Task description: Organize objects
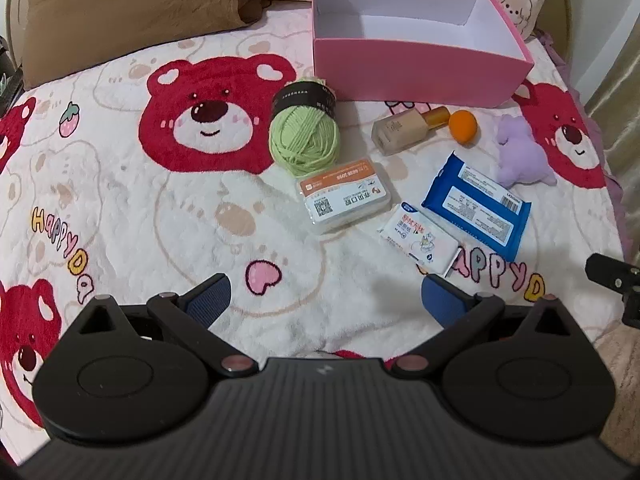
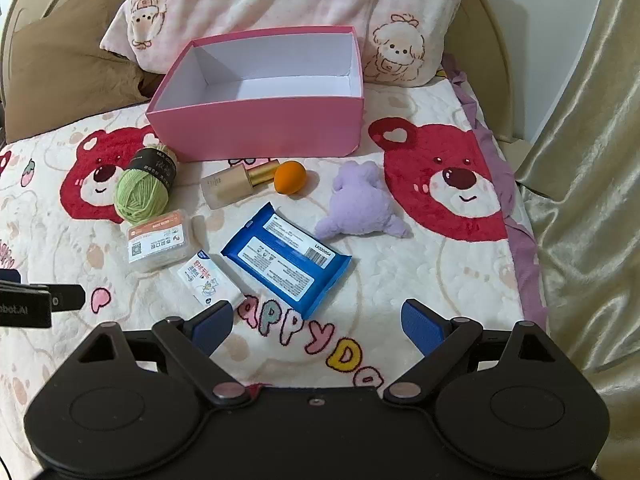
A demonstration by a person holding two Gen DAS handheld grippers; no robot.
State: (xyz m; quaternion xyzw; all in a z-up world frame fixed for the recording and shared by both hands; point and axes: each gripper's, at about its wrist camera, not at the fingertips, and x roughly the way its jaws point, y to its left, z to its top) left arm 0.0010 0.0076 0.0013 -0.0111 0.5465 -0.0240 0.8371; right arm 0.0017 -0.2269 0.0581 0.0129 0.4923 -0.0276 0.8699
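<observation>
Blue-padded, the left tool (image 1: 324, 300) and the right tool (image 2: 318, 326) both hang spread wide and empty above the bed (image 1: 120, 208), low in each frame. Nothing is packed yet: the pink box (image 1: 420, 60) at the upper right of the left view holds nothing. Before it lie the green yarn (image 1: 304, 140), foundation bottle (image 1: 400, 130), orange sponge (image 1: 463, 126), purple plush (image 1: 520, 152), blue wipes pack (image 1: 476, 212), small tissue pack (image 1: 418, 240) and clear case (image 1: 344, 200). The tissue pack, nearest, likely calls for a downward reach.
</observation>
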